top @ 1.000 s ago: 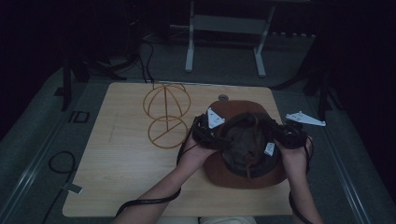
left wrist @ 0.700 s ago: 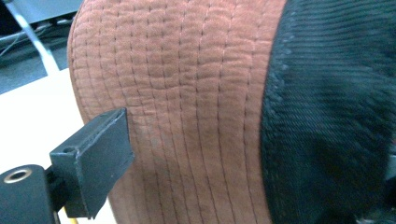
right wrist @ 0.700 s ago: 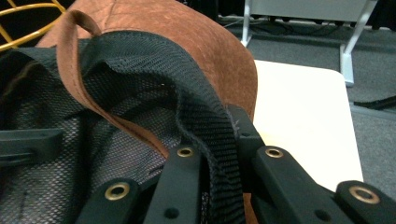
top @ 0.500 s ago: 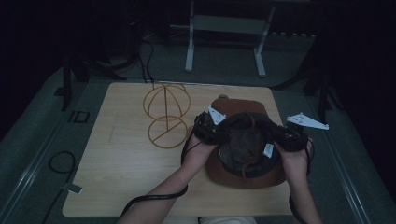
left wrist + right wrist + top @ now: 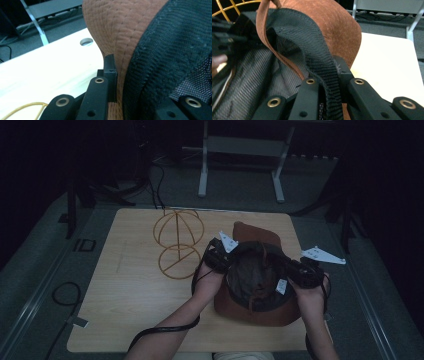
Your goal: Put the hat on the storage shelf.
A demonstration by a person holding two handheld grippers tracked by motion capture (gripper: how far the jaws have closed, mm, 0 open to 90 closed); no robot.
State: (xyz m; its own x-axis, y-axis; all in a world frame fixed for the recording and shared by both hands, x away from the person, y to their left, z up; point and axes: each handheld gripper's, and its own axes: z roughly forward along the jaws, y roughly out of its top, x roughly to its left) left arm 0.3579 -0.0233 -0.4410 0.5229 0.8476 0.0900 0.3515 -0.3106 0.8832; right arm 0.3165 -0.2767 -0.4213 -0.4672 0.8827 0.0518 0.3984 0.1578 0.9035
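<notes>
Brown suede hat [image 5: 260, 270] sits upside down on the table [image 5: 130, 285], just right of the wire hat stand [image 5: 176, 242]. The left tool [image 5: 218, 259] has just clamped its rim, and the right tool [image 5: 300, 272] pinches the black mesh lining. Lifting evenly should keep the crown open over the stand.

The hat [image 5: 257, 285] is held between both grippers; the wire stand [image 5: 176, 242] lies left of the left gripper [image 5: 218, 257].
</notes>
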